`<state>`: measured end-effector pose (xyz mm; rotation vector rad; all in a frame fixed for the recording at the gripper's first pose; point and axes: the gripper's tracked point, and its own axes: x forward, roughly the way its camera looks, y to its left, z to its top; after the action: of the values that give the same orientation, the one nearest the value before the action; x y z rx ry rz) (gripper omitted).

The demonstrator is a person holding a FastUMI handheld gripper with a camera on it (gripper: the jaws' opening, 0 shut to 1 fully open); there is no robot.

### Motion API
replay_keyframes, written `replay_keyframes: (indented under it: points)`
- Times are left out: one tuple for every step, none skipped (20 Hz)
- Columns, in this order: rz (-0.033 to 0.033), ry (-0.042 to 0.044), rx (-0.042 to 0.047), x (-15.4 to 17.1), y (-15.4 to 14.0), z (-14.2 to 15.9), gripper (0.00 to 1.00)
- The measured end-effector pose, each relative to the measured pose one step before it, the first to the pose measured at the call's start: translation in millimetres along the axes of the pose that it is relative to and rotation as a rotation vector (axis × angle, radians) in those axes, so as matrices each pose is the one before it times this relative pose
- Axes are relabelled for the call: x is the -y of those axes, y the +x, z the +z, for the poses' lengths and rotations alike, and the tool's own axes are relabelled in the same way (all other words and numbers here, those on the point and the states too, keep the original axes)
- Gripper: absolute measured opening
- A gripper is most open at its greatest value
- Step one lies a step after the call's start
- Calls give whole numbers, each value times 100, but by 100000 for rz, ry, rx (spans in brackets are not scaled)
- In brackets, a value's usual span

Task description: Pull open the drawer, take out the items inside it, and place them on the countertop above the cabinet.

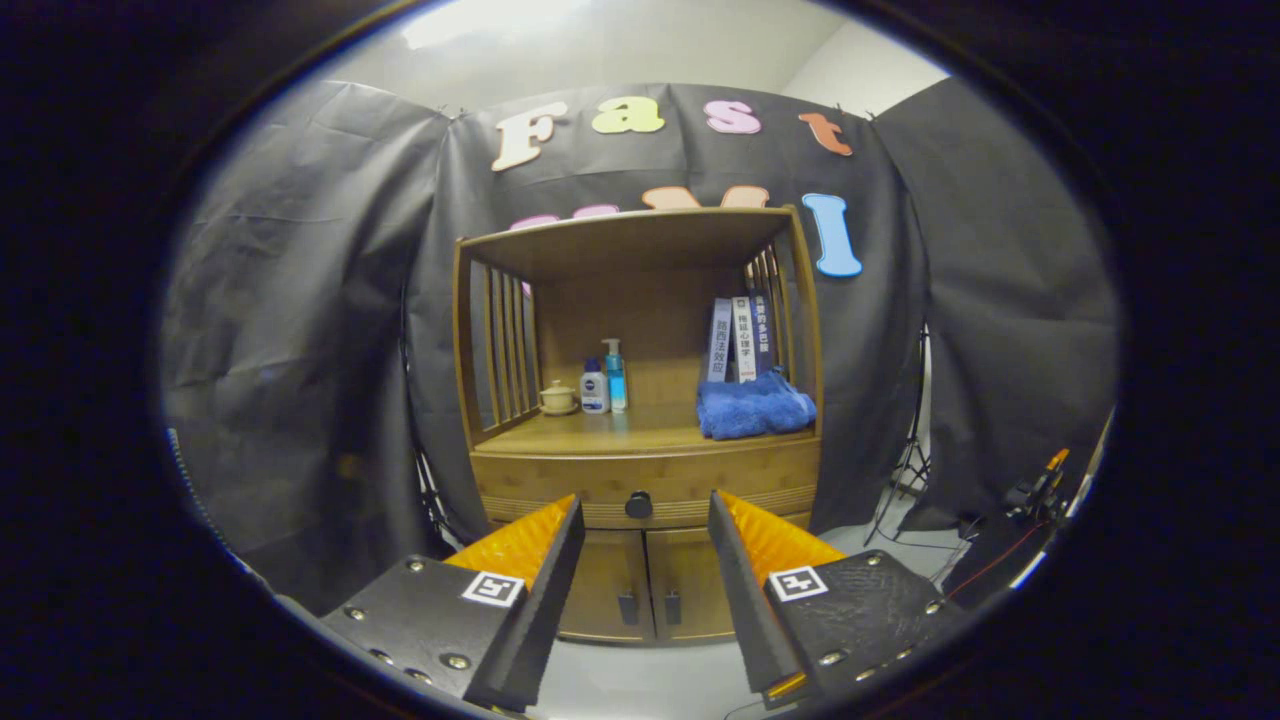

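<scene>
Drawer (645,478) sits closed in the wooden cabinet (640,440), under the countertop (640,430) and above two lower doors (645,585). Its round dark knob (639,505) is seen between the two fingers, a little beyond their tips.

Going from left to right on the countertop: a small lidded ceramic cup (558,398) stands near the slatted left side. Just beside it is a white bottle (594,387) with a blue cap, and touching or almost touching it, a blue pump bottle (615,375). Then there is a bare part of the wood. At the right side lies a folded blue towel (755,405), and behind it some books (740,338) stand upright against the right slats.

The gripper (645,515) is in front of the cabinet, well apart from it. Its orange fingers (520,545) are spread wide and hold nothing; the gap between them frames the knob and the inner edges of the doors. Right of the cabinet, a tripod stand (905,470) is on the floor beside the black cloth.
</scene>
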<state>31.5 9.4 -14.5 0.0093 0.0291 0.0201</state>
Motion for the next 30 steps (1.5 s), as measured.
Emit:
replay_keyframes:
  points:
    - [-661,-139,-423,48,701,-226,74]
    - [-1515,-569,4,238,962,-163,74]
    - [-1104,-790,580,134,980,7,74]
    - [276,-262,825,-432,1215,-104,74]
    - [1763,865,116,-584,1161,-213,74]
    - [769,862,-677,-327,1365,-587,75]
    - [-682,493,-1292,62,1505,-669,76]
    - [-840,481,-1499,101,1532,-786,76]
    - [-136,771,-2019,-265,1723,-870,76]
    - [546,768,-2128,-329,1740,-1132,76]
    - [925,1025,-2739,-278,1638,-1095,76]
    - [992,929,-2896,-314,1732,-1200,76]
    - [246,996,-2781,-52,1808,-1061,76]
    - [-215,245,-3014,154,1693,-1162,76]
    - [-467,76,-2956,26,1638,-939,77]
    - [467,-455,-1997,-55,1759,-776,77]
    - [-2461,-1042,-2095,296,1455,-604,78]
    - [-965,-1416,-2451,219,1362,-582,77]
    - [-877,-966,-2157,163,821,-494,65]
    - [782,-131,-914,-370,1156,-120,63]
    - [-981,121,392,41,1052,142,63]
    - [308,183,-412,43,158,-51,54]
    - [-966,-105,-43,-93,-115,73,45]
    - [-377,-532,-43,69,470,-20,45]
    - [-236,-460,397,55,162,-44,44]
    - [-274,186,-284,7,22,96,39]
    - [-659,448,-154,5,215,-61,33]
    - [-663,287,-781,96,-379,-125,33]
    - [-840,-13,-441,-7,-27,10,33]
    - [-841,44,-722,-9,-281,-185,33]
